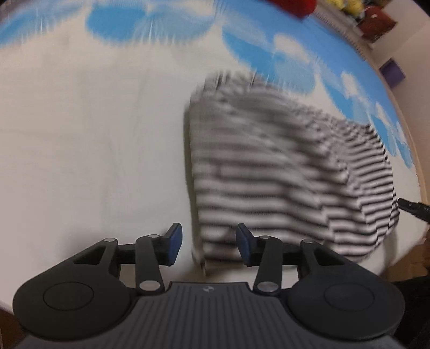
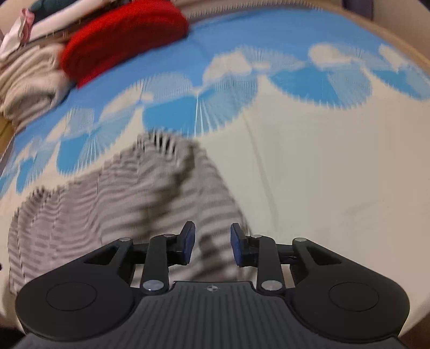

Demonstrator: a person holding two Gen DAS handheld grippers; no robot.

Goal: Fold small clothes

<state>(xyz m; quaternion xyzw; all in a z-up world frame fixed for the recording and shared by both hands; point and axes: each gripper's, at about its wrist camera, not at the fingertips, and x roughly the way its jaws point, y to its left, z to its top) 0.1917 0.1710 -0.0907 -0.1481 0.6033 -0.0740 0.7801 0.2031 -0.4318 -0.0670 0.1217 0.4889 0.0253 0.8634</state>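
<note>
A black-and-white striped garment (image 1: 282,166) lies partly folded on a cream and blue patterned cloth (image 1: 80,134). My left gripper (image 1: 209,248) is open and empty, just above the garment's near left corner. In the right wrist view the same striped garment (image 2: 121,193) lies left of centre. My right gripper (image 2: 212,247) is open and empty over the garment's near right edge. Both views are blurred by motion. A dark tip of the other gripper (image 1: 414,208) shows at the right edge of the left wrist view.
A red knitted item (image 2: 123,40) and a pile of cream and white clothes (image 2: 29,77) lie at the far left of the cloth. Dark red and purple boxes (image 1: 376,21) stand beyond the cloth's far right edge.
</note>
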